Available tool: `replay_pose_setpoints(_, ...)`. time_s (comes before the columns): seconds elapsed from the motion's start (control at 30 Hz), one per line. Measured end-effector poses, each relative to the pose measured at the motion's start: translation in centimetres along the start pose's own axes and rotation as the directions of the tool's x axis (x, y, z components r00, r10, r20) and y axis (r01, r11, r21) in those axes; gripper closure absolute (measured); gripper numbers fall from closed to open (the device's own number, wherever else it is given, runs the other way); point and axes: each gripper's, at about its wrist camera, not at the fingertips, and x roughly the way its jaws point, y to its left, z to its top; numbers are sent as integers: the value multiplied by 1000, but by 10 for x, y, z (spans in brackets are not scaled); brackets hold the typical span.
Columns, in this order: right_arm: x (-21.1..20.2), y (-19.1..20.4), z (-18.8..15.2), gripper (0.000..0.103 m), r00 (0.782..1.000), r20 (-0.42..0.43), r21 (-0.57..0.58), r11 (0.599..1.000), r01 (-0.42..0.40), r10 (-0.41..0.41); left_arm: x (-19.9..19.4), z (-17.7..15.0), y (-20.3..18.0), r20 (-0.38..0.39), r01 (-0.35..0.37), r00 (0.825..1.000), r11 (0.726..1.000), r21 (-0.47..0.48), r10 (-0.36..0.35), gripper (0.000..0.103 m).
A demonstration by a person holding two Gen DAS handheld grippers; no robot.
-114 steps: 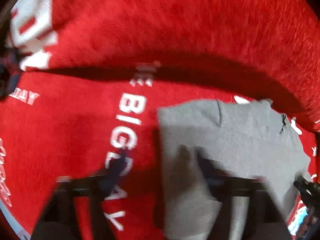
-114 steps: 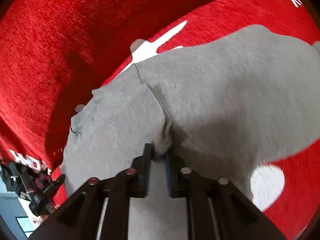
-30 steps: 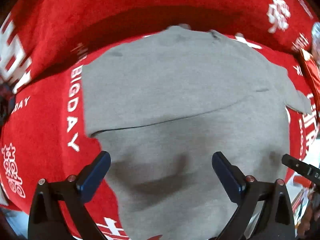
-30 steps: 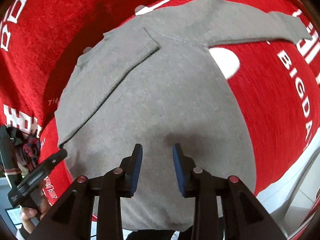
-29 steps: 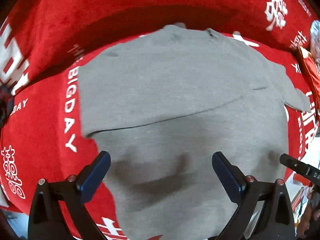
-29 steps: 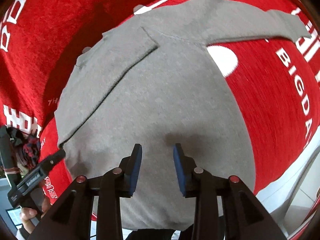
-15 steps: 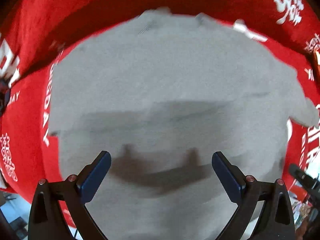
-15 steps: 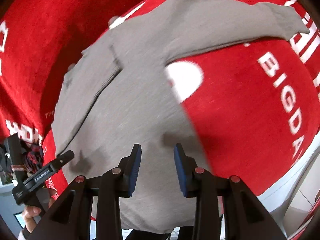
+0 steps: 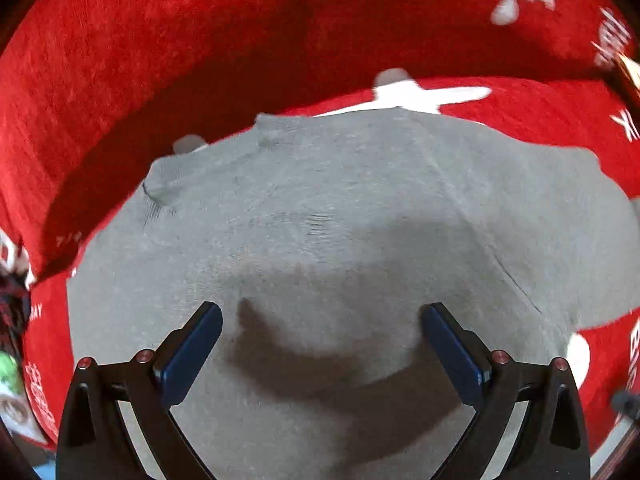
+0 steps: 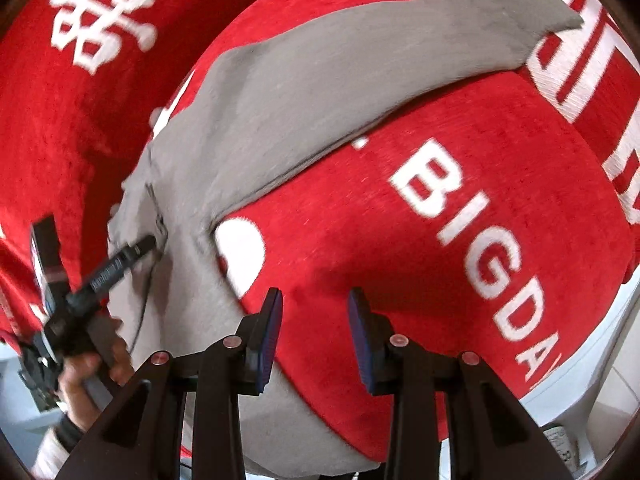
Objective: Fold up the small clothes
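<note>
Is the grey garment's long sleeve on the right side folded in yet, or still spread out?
Spread out: the sleeve lies extended across the red cloth, away from the garment's body.

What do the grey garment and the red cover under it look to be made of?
Grey garment: looks like a soft knit, probably cotton jersey or fleece; matte, heathered, with fine ribbing at the neckline and limp drape along the sleeve.
Red cover: seems a plush, short-pile fabric such as chenille or velvet; fuzzy, slightly streaked nap with white lettering, possibly woven in; it cannot be told for sure.

A red lettered blanket [image 10: 400, 264] carries a flat grey sweater [image 9: 340, 208].
</note>
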Motion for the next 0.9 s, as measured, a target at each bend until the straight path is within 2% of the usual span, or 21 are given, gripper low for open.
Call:
replay_pose_setpoints(0.17,-6,-11,15,66,1000,23,20,1000,-12,12,-15,-2,-20,-11,74,997,994,84,-74,2)
replay_pose_setpoints(0.23,-11,-15,24,66,999,41,26,999,-29,28,-20,1,-23,-22,119,993,991,62,-118,2)
replay_pose_setpoints(0.3,-21,-29,35,66,992,93,74,993,-88,81,-24,3,-28,-48,181,982,983,21,-180,2)
replay_pose_setpoints(0.33,-25,-36,38,62,989,113,101,989,-106,94,-24,4,-31,-65,203,977,979,7,-202,2)
replay_pose_setpoints(0.37,-30,-52,45,57,982,157,159,979,-129,104,-23,1,-33,-82,210,974,978,-3,-210,2)
replay_pose_setpoints(0.47,-40,-92,59,56,962,252,300,937,-180,104,-18,-2,-42,-116,219,968,975,-30,-221,2)
replay_pose_setpoints(0.57,-41,-121,74,56,952,290,377,903,-206,96,-18,0,-48,-112,229,966,972,-45,-232,2)
replay_pose_setpoints(0.67,-36,-136,87,56,936,329,412,873,-260,124,-13,1,-54,-111,233,965,971,-46,-237,2)
replay_pose_setpoints(0.9,-23,-145,110,54,916,368,440,839,-321,157,-8,4,-67,-127,234,963,972,-32,-236,2)
